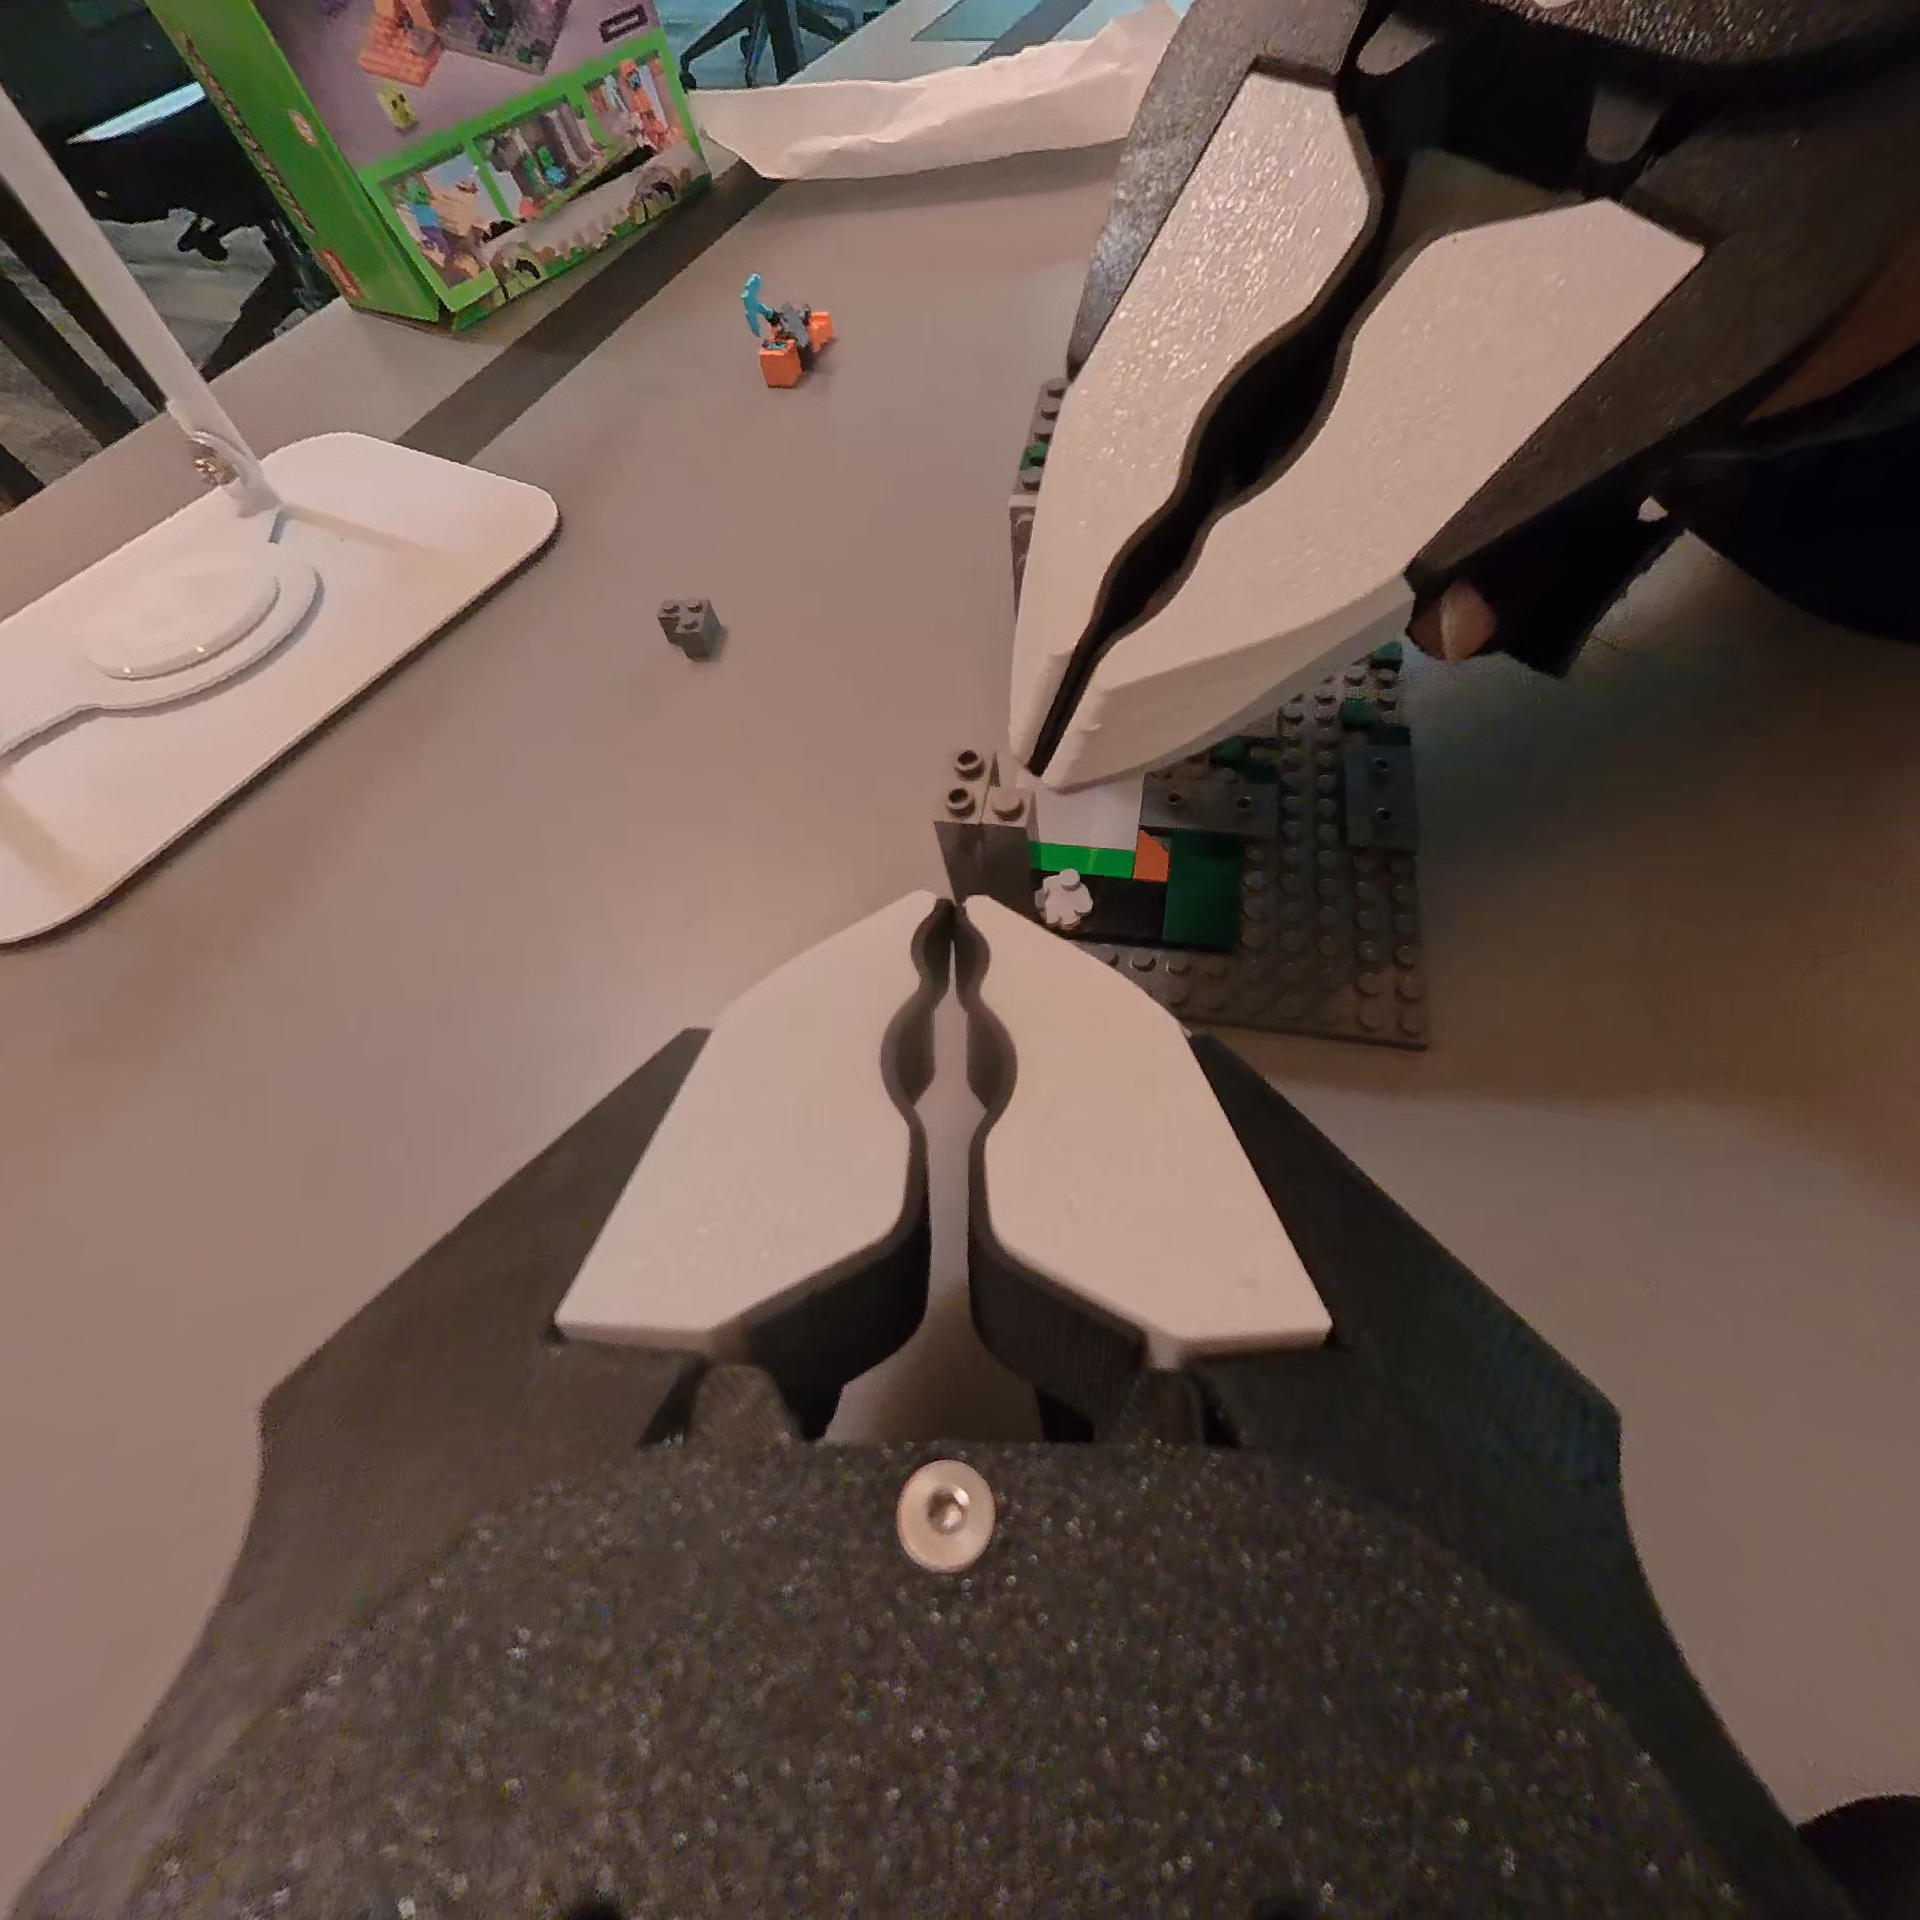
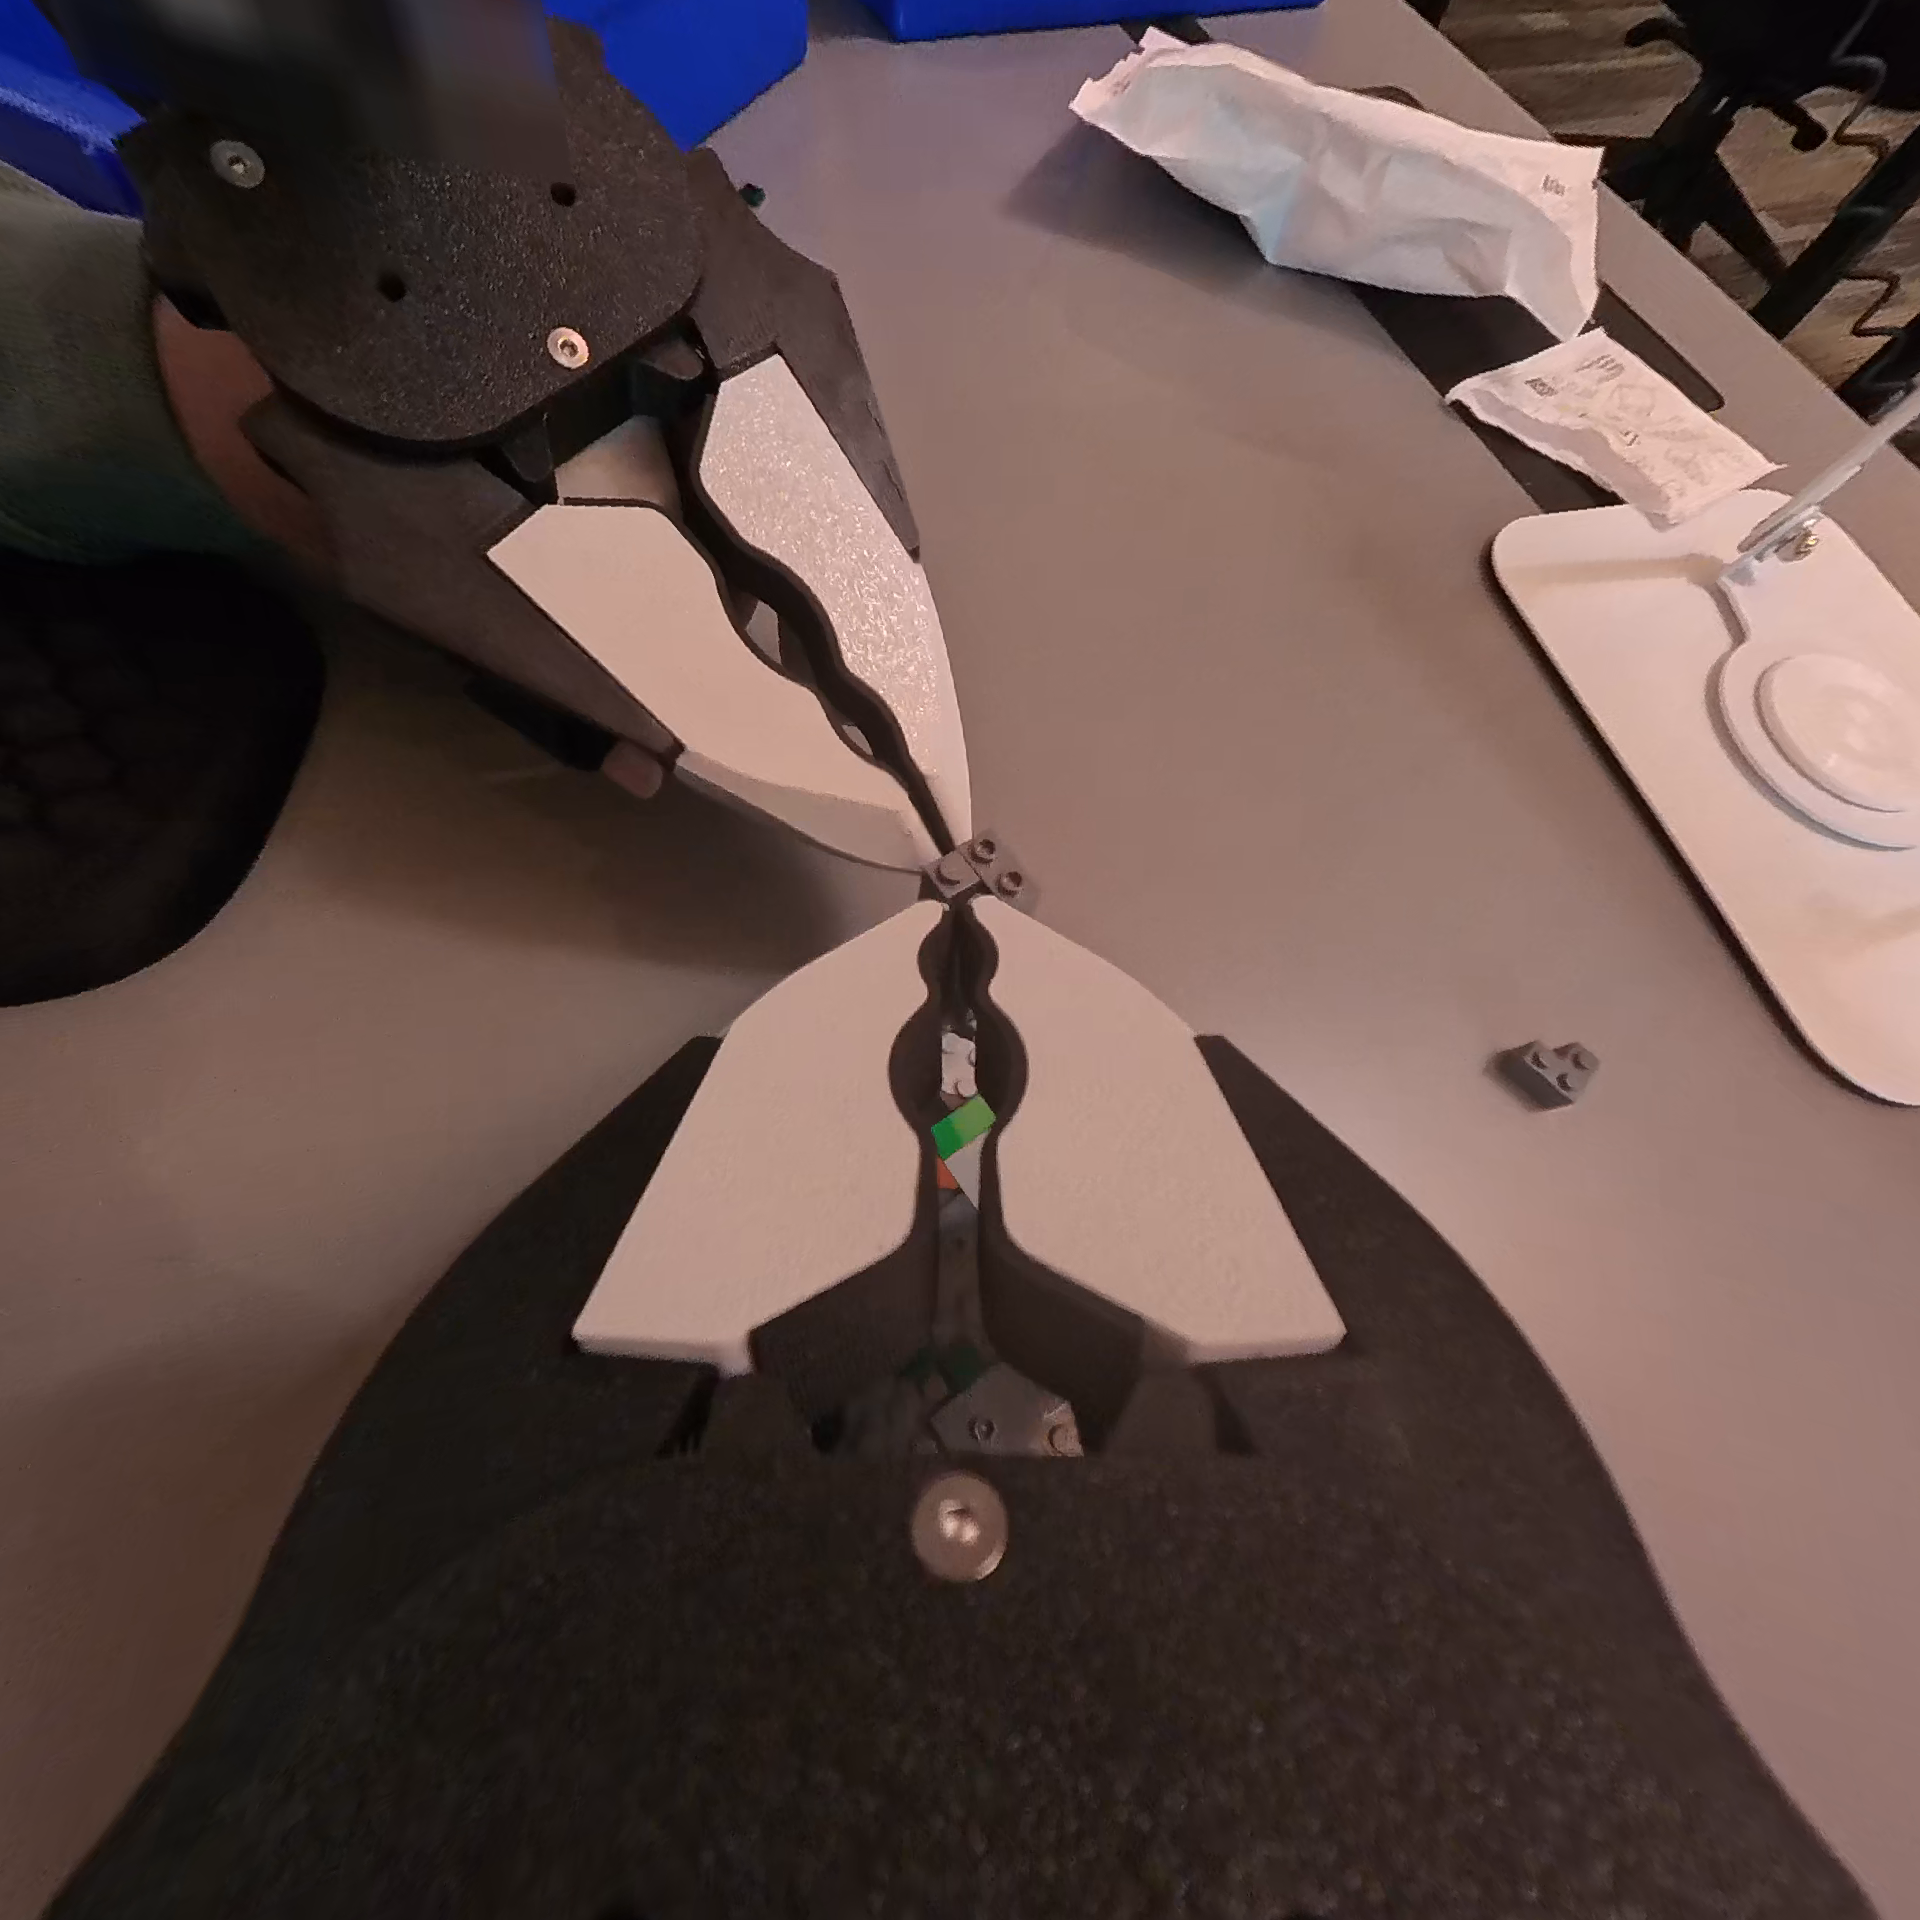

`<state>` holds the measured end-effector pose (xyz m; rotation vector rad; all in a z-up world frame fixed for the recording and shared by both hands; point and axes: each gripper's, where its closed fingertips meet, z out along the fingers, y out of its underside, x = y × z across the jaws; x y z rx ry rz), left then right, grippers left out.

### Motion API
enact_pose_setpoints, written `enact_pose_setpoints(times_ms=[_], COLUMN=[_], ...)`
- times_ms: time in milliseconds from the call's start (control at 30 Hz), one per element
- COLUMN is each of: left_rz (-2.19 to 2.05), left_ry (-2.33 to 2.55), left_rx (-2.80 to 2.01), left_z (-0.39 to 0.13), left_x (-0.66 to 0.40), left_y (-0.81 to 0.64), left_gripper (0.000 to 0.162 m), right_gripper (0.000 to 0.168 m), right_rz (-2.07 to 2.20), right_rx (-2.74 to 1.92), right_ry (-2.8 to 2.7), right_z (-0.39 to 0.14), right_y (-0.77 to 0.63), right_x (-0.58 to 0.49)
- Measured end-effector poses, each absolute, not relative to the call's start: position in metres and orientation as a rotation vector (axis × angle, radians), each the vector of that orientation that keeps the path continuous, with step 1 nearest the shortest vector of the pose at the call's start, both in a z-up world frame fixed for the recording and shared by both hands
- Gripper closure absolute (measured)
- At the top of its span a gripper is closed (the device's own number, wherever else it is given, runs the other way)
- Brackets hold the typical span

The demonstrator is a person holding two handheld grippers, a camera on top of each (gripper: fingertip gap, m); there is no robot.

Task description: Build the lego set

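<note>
A dark grey baseplate (image 1: pixel 1330 966) carries a low build of green, black, orange and white bricks (image 1: pixel 1101 862). A tall stack of dark grey bricks (image 1: pixel 982 821) stands at its near left corner; it also shows in the right wrist view (image 2: pixel 977 868). My left gripper (image 1: pixel 954 914) is shut and empty, with its tips against the base of that stack. My right gripper (image 2: pixel 961 914) is shut, and in the left wrist view (image 1: pixel 1039 769) its tips press on the stack's top. The left gripper (image 2: pixel 940 836) meets the stack from the other side.
A loose grey brick (image 1: pixel 689 627) lies on the table left of the build. A small orange and blue figure (image 1: pixel 790 338) lies farther back. A green set box (image 1: pixel 499 156), a white lamp base (image 1: pixel 208 644) and crumpled white bags (image 2: pixel 1351 177) stand around. The grippers are tip to tip, or close to it.
</note>
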<state>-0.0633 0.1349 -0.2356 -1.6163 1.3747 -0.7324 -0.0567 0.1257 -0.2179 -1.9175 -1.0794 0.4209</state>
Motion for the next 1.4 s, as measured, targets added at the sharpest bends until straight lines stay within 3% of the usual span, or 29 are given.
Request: enact_pose_setpoints(times_ms=[767, 1133, 1400], left_rz=[-0.737, -0.717, -0.701], left_ry=[1.379, 1.353, 1.352], left_rx=[-1.622, -1.616, -1.599], left_z=[-0.238, -0.232, -0.229], left_x=[-0.059, -0.068, -0.071], left_y=[0.136, 0.136, 0.134], left_gripper=[0.162, 0.162, 0.161], right_gripper=[0.168, 0.166, 0.168], right_rz=[0.383, 0.443, 0.324], right_rx=[-1.954, -1.883, -1.891], right_ry=[-1.119, -1.211, -1.297], right_z=[-0.237, -0.192, -0.212], right_y=[0.124, 0.123, 0.128], right_x=[-0.059, -0.054, -0.065])
